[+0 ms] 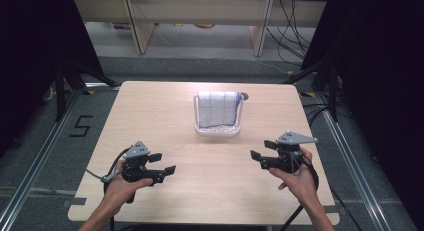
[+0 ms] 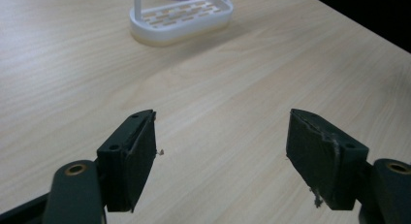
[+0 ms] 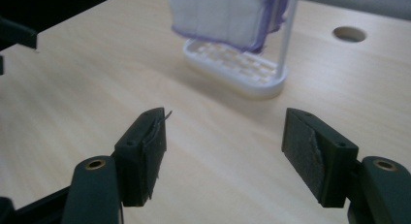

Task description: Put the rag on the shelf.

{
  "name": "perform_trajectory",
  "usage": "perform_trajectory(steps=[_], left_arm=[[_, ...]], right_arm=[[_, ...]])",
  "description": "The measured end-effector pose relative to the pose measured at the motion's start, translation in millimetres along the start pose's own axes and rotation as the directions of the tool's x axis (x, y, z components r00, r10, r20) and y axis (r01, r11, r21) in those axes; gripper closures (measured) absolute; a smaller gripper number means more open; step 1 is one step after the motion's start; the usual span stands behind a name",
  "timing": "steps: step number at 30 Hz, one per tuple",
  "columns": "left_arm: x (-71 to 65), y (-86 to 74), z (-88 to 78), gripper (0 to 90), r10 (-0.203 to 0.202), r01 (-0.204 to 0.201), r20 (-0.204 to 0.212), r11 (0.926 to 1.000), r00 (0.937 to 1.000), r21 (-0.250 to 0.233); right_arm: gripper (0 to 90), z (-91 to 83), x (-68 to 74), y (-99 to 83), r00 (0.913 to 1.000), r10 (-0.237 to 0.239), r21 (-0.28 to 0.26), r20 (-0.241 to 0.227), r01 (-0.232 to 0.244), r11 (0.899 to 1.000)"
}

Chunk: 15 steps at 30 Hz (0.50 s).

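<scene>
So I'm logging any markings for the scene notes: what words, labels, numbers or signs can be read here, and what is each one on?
"5": black tape strips on the grey floor left of the table, seen in the high view.
No readable text on the white rack, the cloth hung over it, or either gripper.
Items on the far shelving are too small and blurred to read.

Table [image 1: 150, 121]: pale matt wood-grain. Rack [image 1: 218, 129]: glossy white plastic. Cloth [image 1: 216, 108]: soft white fabric, purple-edged.
</scene>
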<state>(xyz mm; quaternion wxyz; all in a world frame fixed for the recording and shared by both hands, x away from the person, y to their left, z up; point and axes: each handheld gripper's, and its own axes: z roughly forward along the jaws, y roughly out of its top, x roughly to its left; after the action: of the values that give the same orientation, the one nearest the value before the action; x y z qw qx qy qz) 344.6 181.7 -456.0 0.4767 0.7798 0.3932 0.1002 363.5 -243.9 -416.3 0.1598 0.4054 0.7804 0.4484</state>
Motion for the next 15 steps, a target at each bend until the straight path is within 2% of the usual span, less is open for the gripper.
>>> perform_trajectory(steps=[3,4,6,8,9,10,11,12,13,14,15], left_arm=[[-5.5,-13.8,0.2,25.8,0.020,-0.020,-0.003,0.9998,0.9998,0.004],[-6.0,-16.3,0.8,25.7,0.026,-0.026,0.001,0.9997,0.9997,0.005],[-7.4,-23.4,1.7,24.7,0.041,-0.040,-0.019,0.9990,0.9990,0.017],[-8.4,-28.0,3.7,24.4,0.046,-0.046,-0.018,0.9988,0.9988,0.016],[-8.4,-29.9,3.5,24.0,0.056,-0.055,-0.025,0.9982,0.9981,0.024],[-8.3,-32.7,4.7,23.8,0.053,-0.053,-0.021,0.9984,0.9984,0.019],[-8.4,-36.3,6.7,23.8,0.049,-0.049,-0.019,0.9988,0.9986,0.005],[-8.2,-38.0,6.5,23.5,0.053,-0.053,-0.022,0.9982,0.9983,0.027],[-8.1,-40.9,7.7,23.3,0.054,-0.054,-0.017,0.9982,0.9984,0.027],[-8.6,-42.3,7.7,23.2,0.057,-0.056,-0.028,0.9979,0.9980,0.033],[-8.4,-44.0,9.2,23.2,0.057,-0.056,-0.023,0.9982,0.9981,0.018]], right_arm=[[33.1,3.0,10.9,-14.2,0.9993,-0.002,0.005,-0.038,0.003,1.000],[33.1,2.9,15.6,-19.7,0.9991,-0.001,0.030,-0.042,0.002,1.000],[33.0,8.5,20.6,-32.5,0.9978,-0.030,0.044,-0.059,0.033,0.998],[32.6,13.0,23.6,-40.6,0.9972,-0.014,0.061,-0.073,0.019,0.998],[32.3,14.1,28.4,-45.3,0.9963,0.026,0.093,-0.082,-0.018,0.996],[32.2,16.3,27.7,-48.4,0.9970,-0.005,0.093,-0.077,0.012,0.996],[32.2,18.8,29.4,-52.7,0.9962,0.002,0.105,-0.087,0.007,0.994],[32.1,21.6,29.1,-56.3,0.9961,-0.006,0.113,-0.088,0.016,0.993],[32.0,23.7,31.7,-59.8,0.9958,0.014,0.130,-0.091,-0.002,0.992],[31.6,26.9,32.3,-63.4,0.9952,0.002,0.148,-0.098,0.013,0.989],[31.3,28.0,33.9,-64.8,0.9943,0.015,0.161,-0.106,0.002,0.987]])
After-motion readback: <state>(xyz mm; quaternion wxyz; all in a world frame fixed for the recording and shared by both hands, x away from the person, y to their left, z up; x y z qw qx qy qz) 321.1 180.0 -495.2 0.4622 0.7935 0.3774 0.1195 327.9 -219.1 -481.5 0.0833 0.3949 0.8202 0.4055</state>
